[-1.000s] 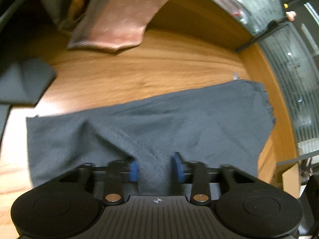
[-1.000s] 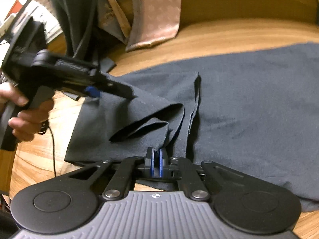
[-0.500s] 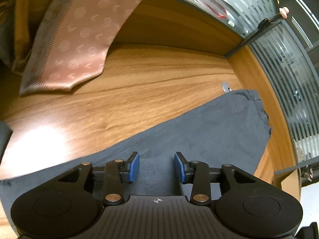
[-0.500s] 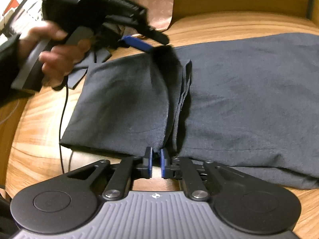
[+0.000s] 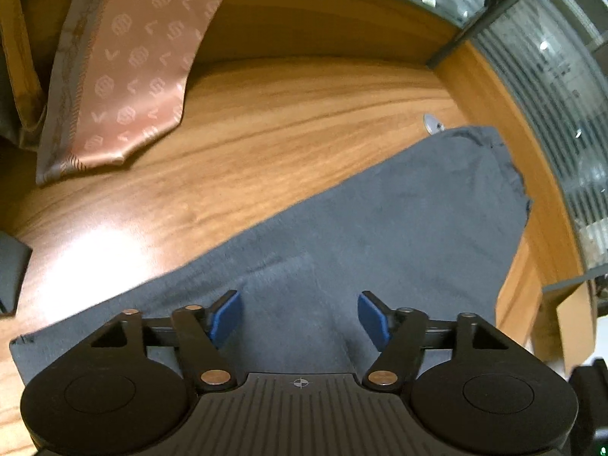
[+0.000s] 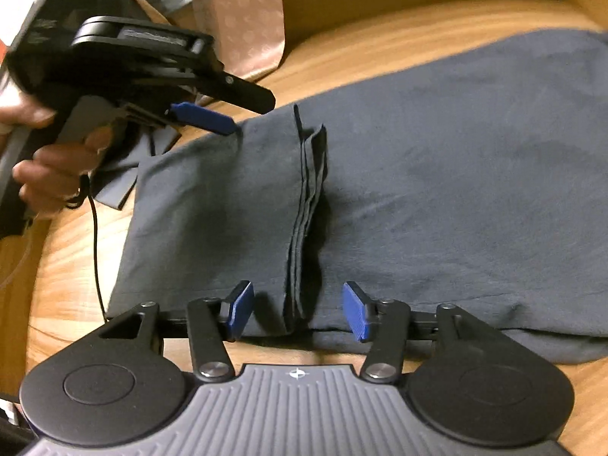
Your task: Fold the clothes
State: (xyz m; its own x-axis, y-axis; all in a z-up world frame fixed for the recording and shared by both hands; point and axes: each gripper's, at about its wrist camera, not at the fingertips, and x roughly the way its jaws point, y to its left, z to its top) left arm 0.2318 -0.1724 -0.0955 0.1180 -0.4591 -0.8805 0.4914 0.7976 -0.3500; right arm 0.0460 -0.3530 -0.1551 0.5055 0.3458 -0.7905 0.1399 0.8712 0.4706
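Observation:
A dark grey garment [image 6: 437, 197] lies flat on the wooden table [image 5: 304, 114], its left end folded over so the hem edges [image 6: 307, 205] run across the middle. It also shows in the left wrist view [image 5: 380, 235]. My right gripper [image 6: 298, 309] is open at the garment's near edge, jaws on either side of the folded hem. My left gripper [image 5: 300, 321] is open just above the cloth and holds nothing. In the right wrist view the left gripper's fingertips [image 6: 205, 117] hover at the garment's far edge.
A pink patterned tie [image 5: 125, 76] hangs down onto the back of the table. A dark folded cloth [image 6: 125, 174] lies at the left beside the garment. A glass partition [image 5: 551, 76] stands at the right past the table's edge. A black cable [image 6: 95, 250] hangs from the left gripper.
Both grippers have let go of the garment and opened wide. The lifted left end now lies folded flat over the rest. The left gripper has moved to the far edge.

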